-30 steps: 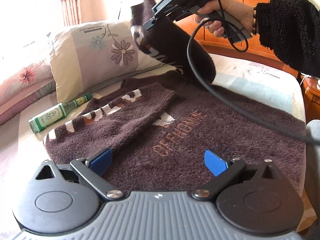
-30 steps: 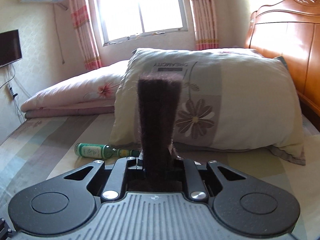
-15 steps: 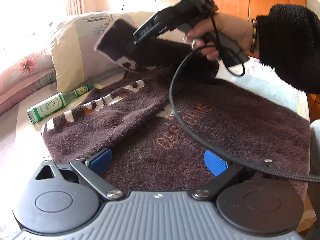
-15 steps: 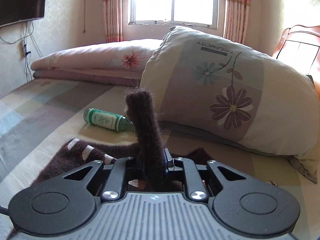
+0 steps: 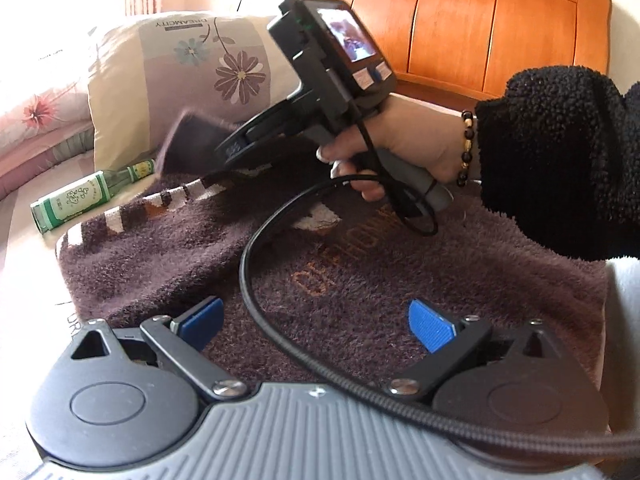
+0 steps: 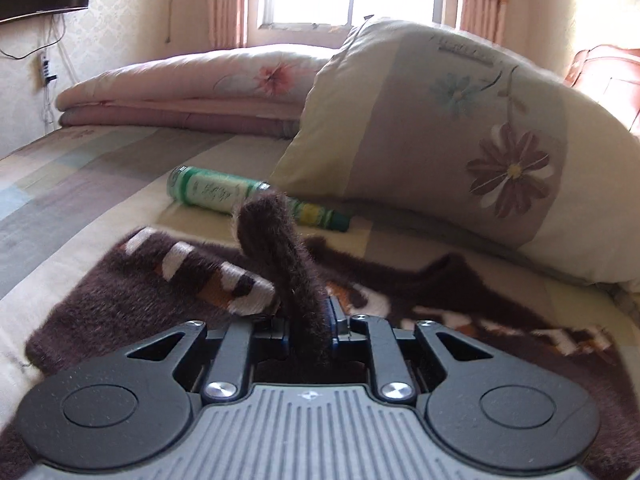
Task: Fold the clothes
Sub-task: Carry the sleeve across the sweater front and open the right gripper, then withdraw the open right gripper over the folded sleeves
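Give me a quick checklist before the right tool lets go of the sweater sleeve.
1. Sleeve between the right tool pads, jaws opening: ok.
2. Sleeve brought over the brown sweater body: ok.
3. Left tool open, holding nothing: ok.
4. Green bottle lies beside the sweater, off the fabric: ok.
5. Cable trails across the sweater: not ok.
6. Sleeve lying flat: cannot tell.

Your brown sweater (image 5: pixel 400 280) is fuzzy, matt knit cloth. Your left tongs (image 5: pixel 316 322) are matt black plastic with ribbed blue pads (image 5: pixel 430 330) and shiny metal screws. The headboard (image 5: pixel 480 20) is glossy orange wood. Your sleeve (image 5: pixel 560 160) is nubby black fleece.
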Demonstrator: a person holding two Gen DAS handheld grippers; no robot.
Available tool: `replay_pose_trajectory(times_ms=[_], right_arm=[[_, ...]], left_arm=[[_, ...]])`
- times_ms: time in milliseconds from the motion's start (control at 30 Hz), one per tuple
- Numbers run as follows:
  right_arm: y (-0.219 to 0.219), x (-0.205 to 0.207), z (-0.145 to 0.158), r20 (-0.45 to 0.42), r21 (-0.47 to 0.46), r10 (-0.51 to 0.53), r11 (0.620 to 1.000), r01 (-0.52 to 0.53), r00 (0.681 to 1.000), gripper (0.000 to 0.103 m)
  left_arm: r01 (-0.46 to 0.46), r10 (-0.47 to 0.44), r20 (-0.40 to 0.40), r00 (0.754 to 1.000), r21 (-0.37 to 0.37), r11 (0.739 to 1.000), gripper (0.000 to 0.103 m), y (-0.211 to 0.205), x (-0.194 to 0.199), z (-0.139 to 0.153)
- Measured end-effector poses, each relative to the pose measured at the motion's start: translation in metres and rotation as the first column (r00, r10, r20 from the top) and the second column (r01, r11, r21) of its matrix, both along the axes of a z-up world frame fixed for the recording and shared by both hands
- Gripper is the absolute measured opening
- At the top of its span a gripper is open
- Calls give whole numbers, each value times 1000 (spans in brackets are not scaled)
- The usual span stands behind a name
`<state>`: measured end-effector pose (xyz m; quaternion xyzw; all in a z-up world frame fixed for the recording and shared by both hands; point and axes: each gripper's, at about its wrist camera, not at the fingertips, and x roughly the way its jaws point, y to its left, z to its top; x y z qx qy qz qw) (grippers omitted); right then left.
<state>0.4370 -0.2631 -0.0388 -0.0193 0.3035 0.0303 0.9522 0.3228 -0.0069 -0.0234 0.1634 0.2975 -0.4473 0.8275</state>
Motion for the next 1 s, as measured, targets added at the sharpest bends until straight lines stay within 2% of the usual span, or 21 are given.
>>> replay_pose_trajectory(times_ms=[67,100,133,233,367,433,533,667,800,867,967,1000], right_arm=[[1,3,-7,-53,58,48,997,-45,997,39],[1,3,-10,-77,100,77,993,-69,994,49],[1,2,-12,-97,140,105,986,-91,990,53],[5,-10,-5,-88,167,133,979,-117,987,55],[-6,-37,20,-47,121,105,988,-99,993,58],[-15,-51,33,-29,90,70,994,-67,997,62],[-43,-77,43,-17,39,-38,999,38,999,63],[-91,-120,45,-15,15,-193,981,194,981,66],[-135,-155,23,-87,34,-309,949,312,947,67],[-147,-157,3,-198,37,-301,949,314,933,67],[-151,-152,-19,-236,7,-328,941,339,915,67],[-154,-149,-22,-219,21,-347,933,360,912,67]], left_arm=[[0,0,-2,1000,11,1000,99,-2,1,-3],[-1,2,-2,1000,16,1000,99,-3,1,-4],[-3,3,-2,1000,14,1000,99,-4,1,-4],[2,-2,-4,1000,12,1000,99,-4,1,-5],[8,-7,-5,1000,17,1000,99,-6,-1,-7],[12,-12,-7,1000,21,1000,99,-8,-1,-8],[25,-25,-6,1000,25,999,99,-11,-3,-9],[42,-43,0,999,29,999,99,-15,-9,-9],[47,-47,-1,999,40,998,99,-18,-10,-11],[45,-45,-2,999,52,998,99,-20,-9,-14],[38,-38,-4,999,70,997,99,-22,-8,-17],[36,-35,-5,999,78,996,99,-23,-7,-19]])
